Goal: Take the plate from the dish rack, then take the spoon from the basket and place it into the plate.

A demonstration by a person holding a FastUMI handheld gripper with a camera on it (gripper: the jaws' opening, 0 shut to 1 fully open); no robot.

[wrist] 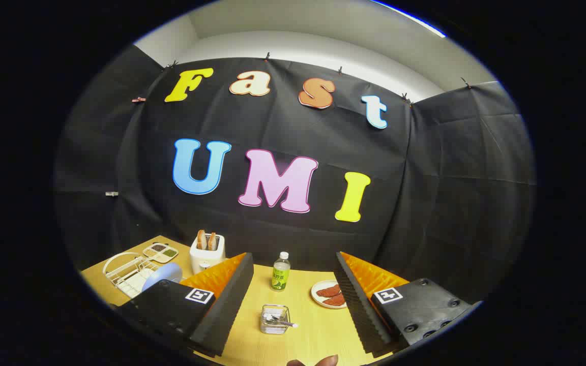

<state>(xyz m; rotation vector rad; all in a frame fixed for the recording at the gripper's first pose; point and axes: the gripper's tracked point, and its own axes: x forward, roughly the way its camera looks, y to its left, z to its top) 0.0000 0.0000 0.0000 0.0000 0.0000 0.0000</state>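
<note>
Gripper (293, 300) spread wide over table (318, 335), holding nothing.
Basket (274, 319) with spoon (281, 321) between fingers, dead ahead at 12. Bottle (281, 271) beyond it. Rack (129, 274) with plate (162, 275) off at 10, toaster (207, 251) at 11, dish of food (329, 294) at 1.

The worktop (303, 330) is evenly lit from overhead; edges are bent by fisheye distortion, focus kept sharp.

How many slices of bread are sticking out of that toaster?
2: both stand side by side in the slots of the white toaster, beyond the open gripper and beside the dish rack. More could be hidden inside.
</note>
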